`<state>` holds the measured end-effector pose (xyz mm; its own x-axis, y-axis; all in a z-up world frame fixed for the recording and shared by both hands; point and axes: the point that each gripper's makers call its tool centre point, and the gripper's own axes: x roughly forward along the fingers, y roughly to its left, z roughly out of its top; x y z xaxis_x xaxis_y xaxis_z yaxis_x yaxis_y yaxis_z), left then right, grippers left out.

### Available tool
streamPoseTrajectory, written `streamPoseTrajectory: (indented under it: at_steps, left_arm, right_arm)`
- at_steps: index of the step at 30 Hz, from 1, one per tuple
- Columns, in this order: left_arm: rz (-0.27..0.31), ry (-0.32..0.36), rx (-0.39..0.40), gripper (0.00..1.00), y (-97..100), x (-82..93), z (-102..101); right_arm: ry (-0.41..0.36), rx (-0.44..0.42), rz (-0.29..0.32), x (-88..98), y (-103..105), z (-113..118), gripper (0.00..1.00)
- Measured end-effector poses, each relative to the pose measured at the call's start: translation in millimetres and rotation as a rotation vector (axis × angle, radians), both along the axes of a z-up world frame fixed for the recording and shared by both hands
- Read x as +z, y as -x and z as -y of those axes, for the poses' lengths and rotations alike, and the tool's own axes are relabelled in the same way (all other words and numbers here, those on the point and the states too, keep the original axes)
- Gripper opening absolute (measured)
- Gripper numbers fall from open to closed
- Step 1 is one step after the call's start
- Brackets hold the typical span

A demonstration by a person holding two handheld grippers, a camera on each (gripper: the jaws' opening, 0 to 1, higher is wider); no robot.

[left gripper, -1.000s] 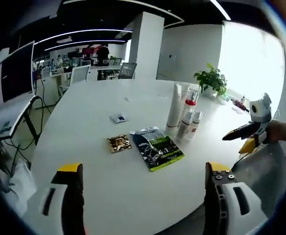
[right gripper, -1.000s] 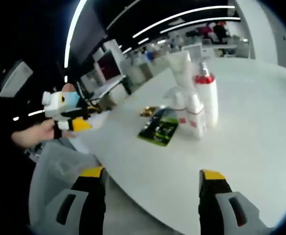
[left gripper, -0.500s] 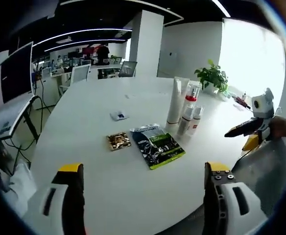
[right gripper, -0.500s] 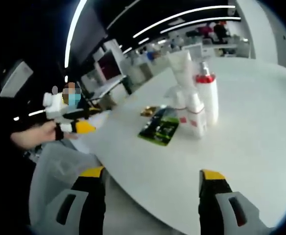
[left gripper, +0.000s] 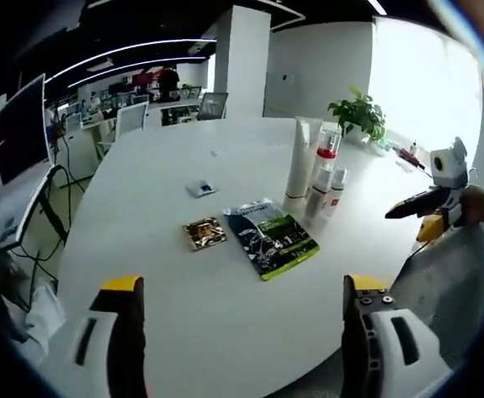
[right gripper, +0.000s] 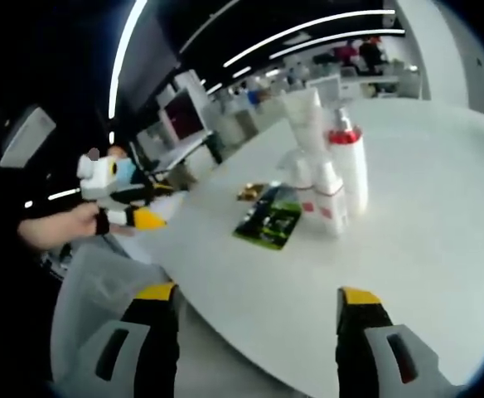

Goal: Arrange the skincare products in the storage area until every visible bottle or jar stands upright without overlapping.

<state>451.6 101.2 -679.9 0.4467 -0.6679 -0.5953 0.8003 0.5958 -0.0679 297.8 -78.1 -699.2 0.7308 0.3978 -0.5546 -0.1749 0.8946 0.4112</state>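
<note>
Left gripper: jaws spread wide, nothing between them, held above the near edge of the round white table. Ahead of the jaws, toward the right jaw's side, lies a flat green-and-black sachet; a small gold packet lies just beside it, toward the left jaw's side. Beyond the sachet, a cluster of skincare products stands upright: a tall white tube, a red-collared bottle, and two small bottles, close together.

Right gripper: jaws wide apart, empty, off the table edge. The cluster stands ahead, well beyond the jaws, with the sachet on its left
</note>
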Motion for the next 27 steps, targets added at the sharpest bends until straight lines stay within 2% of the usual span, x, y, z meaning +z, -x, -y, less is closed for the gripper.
streamPoseTrajectory:
  at_steps: [7,10,13,17,21,27]
  left_arm:
    - [-0.014,-0.044,-0.017,0.93,-13.4,-2.3,15.7]
    - [-0.013,-0.025,-0.024,0.92,-20.1,1.3,31.8]
    - [-0.01,0.004,-0.047,0.92,-23.3,5.6,47.1]
    - [0.005,-0.014,-0.102,0.92,-30.4,3.6,60.6]
    - [0.027,-0.047,-0.14,0.92,-46.1,3.2,69.2]
    - [0.023,-0.07,-0.134,0.91,-80.9,-1.9,79.3]
  right_arm:
    - [-0.031,-0.025,0.033,6.9,-2.6,4.5,0.8]
    - [-0.058,-0.04,0.023,5.5,-2.7,6.1,0.79]
    - [-0.05,-0.051,0.012,3.6,-2.1,7.6,0.79]
    - [-0.033,-0.06,0.004,1.8,-2.1,10.1,0.79]
    - [-0.041,-0.065,0.004,2.4,-2.7,11.0,0.79]
    - [-0.05,-0.081,-0.017,-1.4,-2.0,13.0,0.79]
